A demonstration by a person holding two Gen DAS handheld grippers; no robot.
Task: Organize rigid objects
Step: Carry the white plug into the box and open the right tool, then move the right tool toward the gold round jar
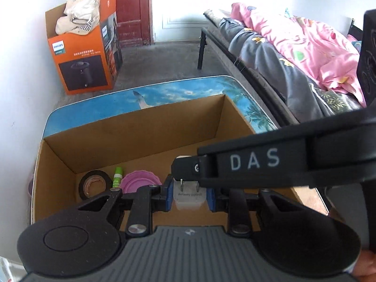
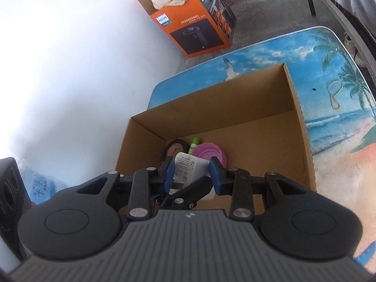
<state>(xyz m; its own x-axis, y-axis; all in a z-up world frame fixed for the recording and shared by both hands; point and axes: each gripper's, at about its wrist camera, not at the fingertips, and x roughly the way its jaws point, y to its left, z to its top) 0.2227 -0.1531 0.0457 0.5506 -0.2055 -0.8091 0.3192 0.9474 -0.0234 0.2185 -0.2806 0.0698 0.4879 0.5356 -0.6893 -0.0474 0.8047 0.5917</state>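
A white plug adapter (image 1: 188, 195) with two metal prongs sits between the blue pads of my left gripper (image 1: 189, 197), above the open cardboard box (image 1: 131, 138). My right gripper (image 2: 191, 172) reaches in from the right and its blue pads also flank the same white adapter (image 2: 188, 168), whose printed label faces that camera. In the left wrist view the right gripper's black finger (image 1: 188, 166) lies over the adapter's top. Inside the box lie a black tape roll (image 1: 94, 183), a green glue stick (image 1: 117, 176) and a purple lid (image 1: 141, 181).
The box stands on a beach-print table (image 2: 329, 75) with a rubber band (image 2: 334, 94) on it. An orange Philips box (image 1: 87, 44) with cloth stands on the floor by the wall. A bed with pink bedding (image 1: 293, 47) runs along the right.
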